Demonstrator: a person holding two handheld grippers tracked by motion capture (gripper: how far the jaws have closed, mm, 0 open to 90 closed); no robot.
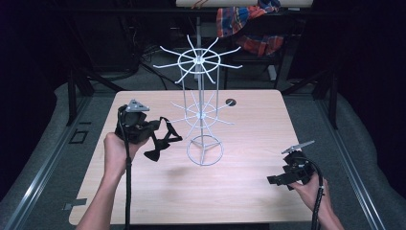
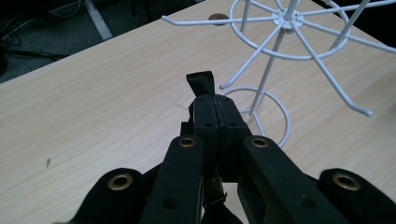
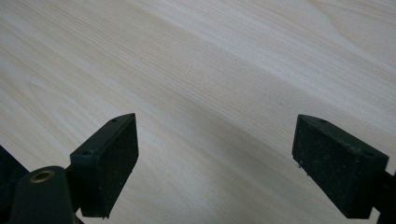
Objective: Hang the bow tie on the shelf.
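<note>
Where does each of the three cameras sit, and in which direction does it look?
High view: above the person's side, looking forward and down on the pale wooden table; both forearms show, with the left gripper and right gripper.
Left gripper view: rides the left gripper, facing the white wire hook stand; closed jaws pinch a black strap.
Right gripper view: rides the right gripper, facing bare tabletop; jaws stand wide apart.
Shared: high and left gripper views both show stand and strap.
</note>
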